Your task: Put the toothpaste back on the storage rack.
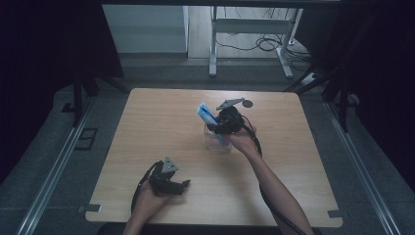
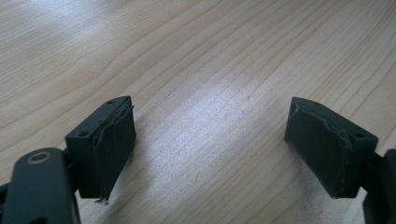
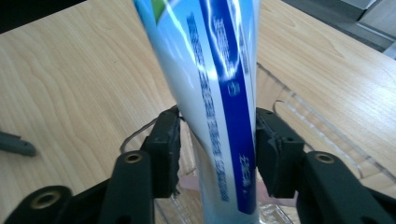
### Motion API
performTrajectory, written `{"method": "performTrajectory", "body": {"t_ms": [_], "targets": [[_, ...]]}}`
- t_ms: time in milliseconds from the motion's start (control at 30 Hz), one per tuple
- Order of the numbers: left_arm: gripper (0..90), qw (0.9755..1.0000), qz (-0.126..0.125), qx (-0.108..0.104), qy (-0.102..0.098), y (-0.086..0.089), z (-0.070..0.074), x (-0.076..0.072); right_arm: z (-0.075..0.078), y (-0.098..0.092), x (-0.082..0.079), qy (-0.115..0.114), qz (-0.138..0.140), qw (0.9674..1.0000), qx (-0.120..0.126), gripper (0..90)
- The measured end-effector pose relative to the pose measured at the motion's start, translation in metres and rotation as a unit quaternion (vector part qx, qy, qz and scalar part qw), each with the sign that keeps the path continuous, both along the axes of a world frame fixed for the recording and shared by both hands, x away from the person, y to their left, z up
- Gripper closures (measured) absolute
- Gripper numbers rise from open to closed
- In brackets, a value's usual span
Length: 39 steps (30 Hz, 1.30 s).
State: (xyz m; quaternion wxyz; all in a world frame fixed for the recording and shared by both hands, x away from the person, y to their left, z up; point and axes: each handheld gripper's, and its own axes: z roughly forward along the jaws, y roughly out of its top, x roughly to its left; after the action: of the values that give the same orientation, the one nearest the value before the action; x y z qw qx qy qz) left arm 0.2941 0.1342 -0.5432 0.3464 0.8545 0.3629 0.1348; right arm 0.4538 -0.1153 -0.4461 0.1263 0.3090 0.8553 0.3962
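A white and blue toothpaste tube (image 1: 206, 113) (image 3: 210, 70) stands tilted in a clear plastic cup (image 1: 216, 140) (image 3: 303, 112) at the middle of the wooden table (image 1: 161, 122). My right gripper (image 1: 218, 128) (image 3: 217, 128) has one jaw on each side of the tube just above the cup's rim. The pads sit close against the tube's sides, with a thin gap on the left, and do not squeeze it. My left gripper (image 1: 184, 186) (image 2: 210, 140) rests near the table's front edge, jaws wide apart over bare wood with nothing between them.
A small dark round thing (image 1: 248, 103) lies on the table behind the cup. A grey object (image 3: 16, 144) lies at the left edge of the right gripper view. Beyond the table's far edge stand a desk frame (image 1: 213, 49) and cables on the floor.
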Motion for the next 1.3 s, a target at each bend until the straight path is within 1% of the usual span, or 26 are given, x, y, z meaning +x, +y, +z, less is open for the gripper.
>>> {"method": "performTrajectory", "body": {"t_ms": [167, 367, 533, 700, 933, 1033, 1167, 1300], "targets": [[16.4, 1.0, 0.0, 0.0, 0.0, 0.0, 0.0, 0.0, 0.004, -0.002, -0.003, -0.007, 0.001, 1.0, 0.005, 50.7], [16.3, 1.0, -0.001, 0.0, 0.0, 0.0, 0.0, 0.0, 0.013, -0.009, -0.006, -0.013, 0.002, 0.9998, 0.017, 45.4], [16.4, 1.0, 0.0, 0.0, 0.0, 0.0, 0.0, 0.0, 0.016, -0.015, -0.008, -0.01, 0.004, 0.9997, 0.02, 39.0], [16.4, 1.0, 0.0, 0.0, 0.0, 0.0, 0.0, 0.0, 0.017, -0.02, -0.011, -0.002, 0.01, 0.9994, 0.032, 33.0], [16.4, 1.0, 0.0, 0.0, 0.0, 0.0, 0.0, 0.0, 0.021, -0.027, -0.016, 0.002, 0.015, 0.9986, 0.051, 25.3], [16.3, 1.0, 0.0, 0.0, 0.0, 0.0, 0.0, 0.0, 0.021, -0.028, -0.018, 0.005, 0.02, 0.9985, 0.051, 23.4], [16.4, 1.0, 0.0, 0.0, 0.0, 0.0, 0.0, 0.0, 0.019, -0.028, -0.022, 0.009, 0.025, 0.9986, 0.046, 19.3], [16.4, 1.0, 0.0, 0.0, 0.0, 0.0, 0.0, 0.0, 0.018, -0.028, -0.027, 0.007, 0.027, 0.9989, 0.038, 16.1]]}}
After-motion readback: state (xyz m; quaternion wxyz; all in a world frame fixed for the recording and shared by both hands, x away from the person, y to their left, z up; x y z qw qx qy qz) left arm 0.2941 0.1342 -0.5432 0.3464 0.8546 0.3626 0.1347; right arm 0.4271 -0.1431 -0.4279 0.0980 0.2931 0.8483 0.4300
